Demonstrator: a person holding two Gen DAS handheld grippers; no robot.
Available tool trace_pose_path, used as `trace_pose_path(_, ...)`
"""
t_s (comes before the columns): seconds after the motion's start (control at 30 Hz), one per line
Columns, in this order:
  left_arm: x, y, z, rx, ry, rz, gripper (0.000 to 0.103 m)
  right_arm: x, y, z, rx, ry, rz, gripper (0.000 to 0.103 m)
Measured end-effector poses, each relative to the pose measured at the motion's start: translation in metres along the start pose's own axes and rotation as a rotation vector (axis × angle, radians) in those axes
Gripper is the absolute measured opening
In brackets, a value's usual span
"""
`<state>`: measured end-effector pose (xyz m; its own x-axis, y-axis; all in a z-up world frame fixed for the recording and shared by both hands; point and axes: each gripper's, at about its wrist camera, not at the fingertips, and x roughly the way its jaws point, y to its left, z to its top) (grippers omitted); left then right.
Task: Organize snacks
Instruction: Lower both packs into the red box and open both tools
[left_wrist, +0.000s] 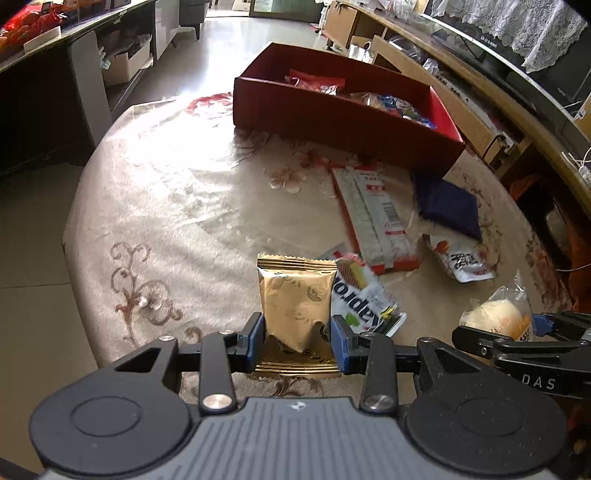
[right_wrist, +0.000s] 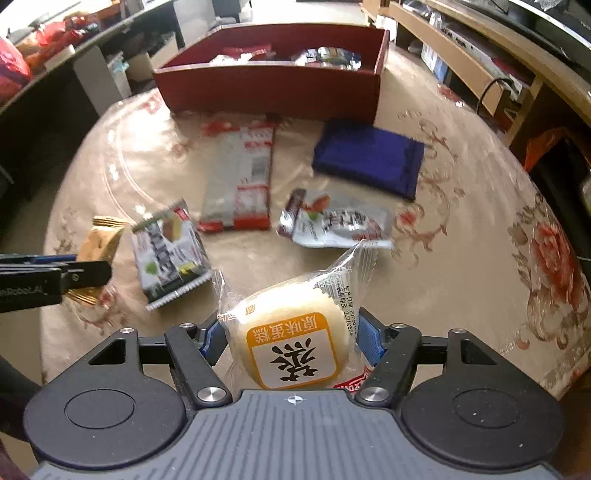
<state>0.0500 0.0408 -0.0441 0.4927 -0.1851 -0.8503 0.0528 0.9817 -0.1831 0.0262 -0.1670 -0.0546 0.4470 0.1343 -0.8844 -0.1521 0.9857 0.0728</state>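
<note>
My right gripper (right_wrist: 291, 341) clamps the wrapped steamed cake (right_wrist: 295, 343) between its 2 pads, gripping mostly soft wrapper, so I judge it could slip out or squash if I swing fast. My left gripper (left_wrist: 297, 338) pinches the gold snack packet (left_wrist: 295, 299) at its lower part; the upper part stands free and could flop or pull loose on the lift. Just beside it lies the wafer pack (left_wrist: 364, 299), which my left finger might drag along. Farther out rest the long white-and-red pack (right_wrist: 238, 177), the small white pouch (right_wrist: 334, 223) and a blue cloth (right_wrist: 369, 157). Farthest, the red box (right_wrist: 273, 88) already holds several snacks.
</note>
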Motion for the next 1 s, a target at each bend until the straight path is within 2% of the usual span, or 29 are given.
trace_pose_path(0.3, 0.000, -0.009, 0.026, -0.008, -0.046, -0.003, 0.038, -0.001, 0.005, 0.027, 0.025, -0.046, 0.020, 0.075)
trace_pose_path(0.57, -0.007, -0.018, 0.071, -0.003, -0.125, 0.019, 0.038, -0.008, -0.004, 0.067, 0.084, -0.137, 0.057, 0.075)
trace_pose_path(0.83, 0.015, -0.020, 0.114, -0.042, -0.135, 0.001, 0.038, 0.004, -0.016, 0.109, 0.127, -0.176, 0.053, 0.075)
trace_pose_path(1.0, 0.025, -0.029, 0.137, -0.032, -0.148, -0.012, 0.038, 0.010, -0.020, 0.129, 0.123, -0.192, 0.043, 0.075)
